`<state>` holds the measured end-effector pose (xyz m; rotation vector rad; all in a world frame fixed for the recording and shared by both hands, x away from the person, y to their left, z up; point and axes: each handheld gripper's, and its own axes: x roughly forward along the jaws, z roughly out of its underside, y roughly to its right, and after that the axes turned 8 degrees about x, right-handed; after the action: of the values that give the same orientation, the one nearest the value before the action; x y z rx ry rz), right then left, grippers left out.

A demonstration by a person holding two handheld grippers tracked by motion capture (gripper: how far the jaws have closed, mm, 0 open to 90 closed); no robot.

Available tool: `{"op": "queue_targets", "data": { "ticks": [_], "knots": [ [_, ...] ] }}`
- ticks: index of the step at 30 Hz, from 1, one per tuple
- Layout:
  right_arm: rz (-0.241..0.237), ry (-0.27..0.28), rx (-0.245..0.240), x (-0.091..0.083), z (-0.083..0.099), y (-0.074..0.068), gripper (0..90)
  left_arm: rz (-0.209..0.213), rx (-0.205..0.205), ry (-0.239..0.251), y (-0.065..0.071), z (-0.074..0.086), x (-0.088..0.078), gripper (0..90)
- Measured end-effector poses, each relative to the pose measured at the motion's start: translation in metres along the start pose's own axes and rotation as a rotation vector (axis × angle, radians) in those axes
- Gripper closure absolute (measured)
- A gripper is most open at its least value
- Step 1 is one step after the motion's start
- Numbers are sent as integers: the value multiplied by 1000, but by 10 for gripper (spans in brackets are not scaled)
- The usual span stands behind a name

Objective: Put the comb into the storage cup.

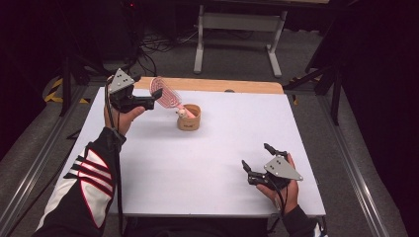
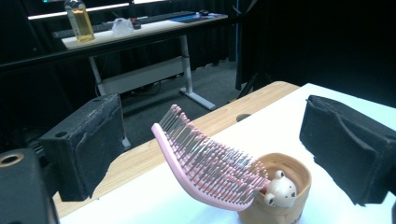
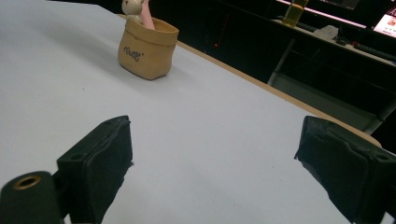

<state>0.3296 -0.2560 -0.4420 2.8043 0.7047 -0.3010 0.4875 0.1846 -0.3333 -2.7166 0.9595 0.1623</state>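
Right gripper point(image 1: 258, 162) rests low near table point(image 1: 207, 163) edge, fingers apart, empty. Left gripper point(image 1: 159, 94) fingers apart beside pink hairbrush point(image 2: 205, 163), standing tilted in tan pouch point(image 3: 145, 49); pouch script unreadable.

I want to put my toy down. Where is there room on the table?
Plenty between the tan pot and the right gripper: bare white table. It is crowded only by the pot, where the pink hairbrush leans out toward the left gripper.

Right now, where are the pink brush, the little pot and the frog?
pink brush point(image 2: 205, 163), left gripper view, on its bristles
little pot point(image 3: 147, 51), right gripper view, on its front wall
frog point(image 2: 281, 189), left gripper view, on its head
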Motion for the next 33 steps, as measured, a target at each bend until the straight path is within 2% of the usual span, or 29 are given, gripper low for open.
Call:
{"op": "queue_targets", "data": {
  "ticks": [15,17,20,23,33],
  "knots": [
    [6,13,-1,-1,-1,0,109,22,50,-3,12,-4,-12,81],
    [8,16,4,-1,-2,1,109,23,72,-3,15,-4,-16,81],
    [6,11,2,-1,-2,1,109,33,65,6,16,-4,-19,81],
    [8,13,1,-1,-2,0,109,12,69,23,18,-4,-24,81],
    [3,17,-1,-2,-3,-1,108,51,102,34,32,2,-32,75]
  ]
}}
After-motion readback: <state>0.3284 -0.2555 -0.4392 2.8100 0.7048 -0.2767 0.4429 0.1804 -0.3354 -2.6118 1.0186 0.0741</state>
